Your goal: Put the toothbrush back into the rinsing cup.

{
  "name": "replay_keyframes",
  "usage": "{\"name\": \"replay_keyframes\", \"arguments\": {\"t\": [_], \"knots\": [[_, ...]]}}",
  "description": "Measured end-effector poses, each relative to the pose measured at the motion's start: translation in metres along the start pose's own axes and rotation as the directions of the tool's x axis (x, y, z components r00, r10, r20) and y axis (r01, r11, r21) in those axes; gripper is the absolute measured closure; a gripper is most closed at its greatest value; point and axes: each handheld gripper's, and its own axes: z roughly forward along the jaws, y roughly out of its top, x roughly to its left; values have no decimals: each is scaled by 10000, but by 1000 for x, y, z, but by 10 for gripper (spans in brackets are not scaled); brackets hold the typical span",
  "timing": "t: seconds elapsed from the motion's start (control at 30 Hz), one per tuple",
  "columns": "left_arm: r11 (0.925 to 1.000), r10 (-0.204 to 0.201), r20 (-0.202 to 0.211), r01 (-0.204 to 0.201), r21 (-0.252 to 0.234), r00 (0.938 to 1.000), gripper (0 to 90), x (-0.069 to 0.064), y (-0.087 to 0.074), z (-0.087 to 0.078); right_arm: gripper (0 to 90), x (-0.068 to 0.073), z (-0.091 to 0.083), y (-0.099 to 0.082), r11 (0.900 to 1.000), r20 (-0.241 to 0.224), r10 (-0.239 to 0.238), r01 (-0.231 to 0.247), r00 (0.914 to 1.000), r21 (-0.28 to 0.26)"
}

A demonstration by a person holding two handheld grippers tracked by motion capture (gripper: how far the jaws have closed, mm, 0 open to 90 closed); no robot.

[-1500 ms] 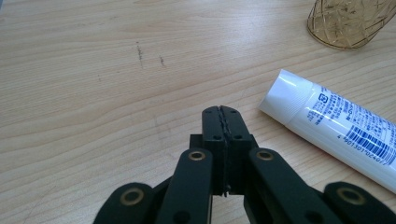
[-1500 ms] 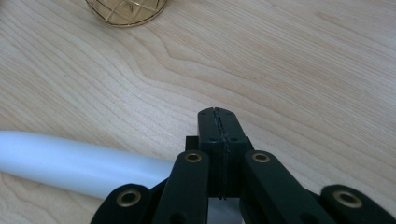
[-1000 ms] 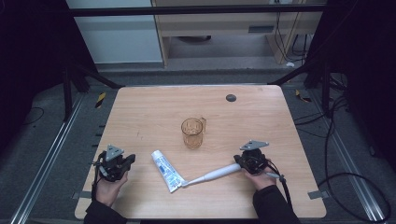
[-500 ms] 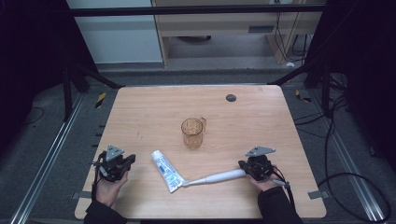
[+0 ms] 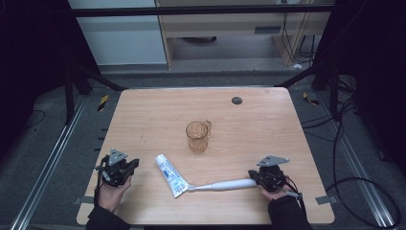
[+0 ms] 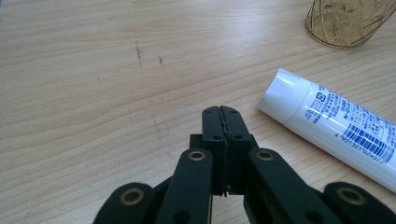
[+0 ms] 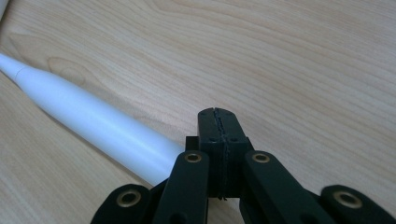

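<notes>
A white toothpaste tube (image 5: 171,175) lies on the wooden table (image 5: 258,129) near the front, and its cap end (image 6: 285,95) shows to the right of my left gripper (image 6: 222,112). That gripper (image 5: 132,165) rests at the front left, shut on nothing. A white electric toothbrush (image 5: 222,185) lies with its head against the tube. Its handle (image 7: 93,121) runs along the left side of my right gripper (image 7: 218,114), whose jaws are shut beside it, not on it. The right gripper (image 5: 253,177) sits at the front right. An amber glass cup (image 5: 197,136) stands mid-table.
A small black round mark (image 5: 236,100) sits toward the table's far right. The cup's base (image 6: 348,21) appears at the top right of the left gripper view. Metal rails and cables run along the floor on both sides of the table.
My right gripper has slid toward the near edge and slightly right. The toothbrush's handle end has swung the same way and lies flatter. The left gripper has stayed put.
</notes>
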Motion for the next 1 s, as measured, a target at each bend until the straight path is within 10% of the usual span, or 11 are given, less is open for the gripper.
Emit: {"name": "replay_keyframes", "arguments": {"t": [0.57, 0.83, 1.0], "knots": [[10000, 21, 13, -21, 17, 10000, 898, 0, 0, 0, 900, 6, -9, -12, 9998, -106, 10, -8, 9999, 197], [10000, 19, 4, -19, 26, 10000, 898, 0, 0, 0, 900, 11, -18, 4, 9966, -352, 63, -92, 9994, -822], [10000, 13, 4, -13, 37, 10000, 898, 0, 0, 0, 900, 37, -14, 18, 9927, -1020, -429, 309, 9939, -1163]]}}
